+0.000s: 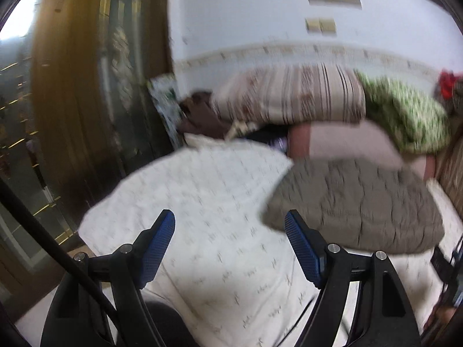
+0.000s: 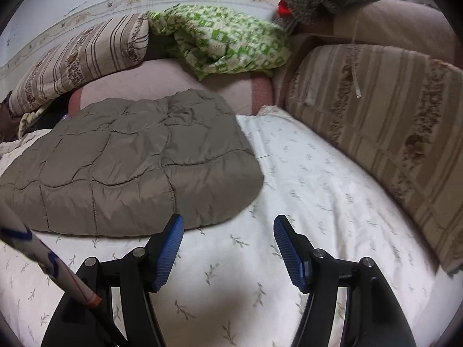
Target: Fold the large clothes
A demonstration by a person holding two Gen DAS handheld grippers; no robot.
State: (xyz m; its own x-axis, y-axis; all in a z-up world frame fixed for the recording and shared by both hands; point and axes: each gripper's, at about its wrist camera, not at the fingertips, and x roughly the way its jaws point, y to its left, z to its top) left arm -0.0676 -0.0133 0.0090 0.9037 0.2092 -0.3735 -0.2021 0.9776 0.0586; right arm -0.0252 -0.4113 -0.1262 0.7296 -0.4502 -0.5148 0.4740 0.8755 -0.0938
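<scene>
Your left gripper (image 1: 230,222) hangs above the bed sheet (image 1: 202,202) with its jaws apart and nothing between them; the view is blurred, yet the blue pads (image 1: 157,248) stand clear of any cloth. Your right gripper (image 2: 228,228) also has its jaws apart, empty, over the white leaf-print sheet (image 2: 318,188). The folded grey quilted jacket (image 2: 130,162) lies flat on the sheet at about ten o'clock from your right gripper, its near hem just beside the left pad (image 2: 170,245); in your left wrist view it sits at about two o'clock (image 1: 361,202). Beyond the jacket, at twelve o'clock, a striped pillow (image 2: 78,60) and a green patterned cloth (image 2: 225,40) rest on a pink blanket (image 2: 173,81). At three o'clock a striped sofa cushion (image 2: 390,110) leans along the edge of the bed
</scene>
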